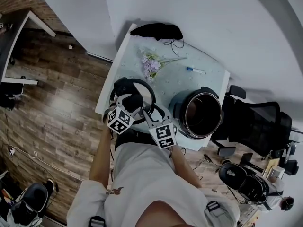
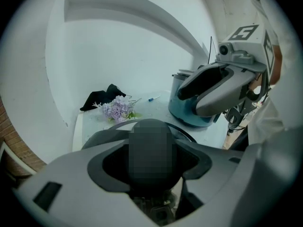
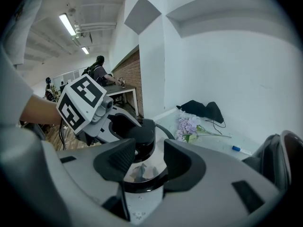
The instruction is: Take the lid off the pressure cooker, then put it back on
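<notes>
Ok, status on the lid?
Left gripper jaws shut on lid knob. Right gripper jaws apart, straddling lid rim. Lid off, beside open cooker. Flowers, pen farther back, not in the way.

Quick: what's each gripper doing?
Left gripper: shut on the lid by its knob.
Right gripper: open, jaws astride the lid's rim.

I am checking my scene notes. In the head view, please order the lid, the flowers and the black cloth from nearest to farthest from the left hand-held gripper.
1. Lid, in its grip, front left.
2. Flowers, farther back, in the middle.
3. Black cloth, far edge.
</notes>
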Motion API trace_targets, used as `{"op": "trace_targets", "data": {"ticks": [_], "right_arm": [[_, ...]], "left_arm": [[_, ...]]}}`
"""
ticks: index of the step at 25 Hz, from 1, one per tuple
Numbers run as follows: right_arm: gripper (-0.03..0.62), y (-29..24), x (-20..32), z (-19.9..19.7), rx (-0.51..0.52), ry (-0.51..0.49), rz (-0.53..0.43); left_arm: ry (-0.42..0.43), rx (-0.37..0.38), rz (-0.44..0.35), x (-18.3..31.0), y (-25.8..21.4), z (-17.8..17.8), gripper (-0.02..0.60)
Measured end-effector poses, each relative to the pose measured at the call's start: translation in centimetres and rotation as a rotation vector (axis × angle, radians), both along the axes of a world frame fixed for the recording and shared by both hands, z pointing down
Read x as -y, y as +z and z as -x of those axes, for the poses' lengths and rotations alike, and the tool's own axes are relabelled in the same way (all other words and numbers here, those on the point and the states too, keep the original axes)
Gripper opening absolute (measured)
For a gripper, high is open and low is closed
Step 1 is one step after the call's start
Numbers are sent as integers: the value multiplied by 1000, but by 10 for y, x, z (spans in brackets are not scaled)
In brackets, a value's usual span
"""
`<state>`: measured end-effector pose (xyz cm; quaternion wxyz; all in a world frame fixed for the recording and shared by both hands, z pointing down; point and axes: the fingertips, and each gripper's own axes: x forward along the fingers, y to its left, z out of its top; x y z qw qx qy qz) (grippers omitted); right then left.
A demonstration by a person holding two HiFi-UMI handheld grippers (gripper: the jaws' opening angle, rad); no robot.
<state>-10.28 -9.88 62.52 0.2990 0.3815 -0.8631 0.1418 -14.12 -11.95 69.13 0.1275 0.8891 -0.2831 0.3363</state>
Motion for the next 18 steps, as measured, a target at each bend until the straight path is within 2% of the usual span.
{"op": "trace_targets", "data": {"ticks": [5, 18], "right_arm": [[190, 19, -2, -3, -21, 5, 34], [190, 40, -7, -6, -40, 12, 73]], "left_arm": [[-15, 3, 15, 0, 20, 0, 275], [-31, -10, -6, 2, 41, -8, 276]]}}
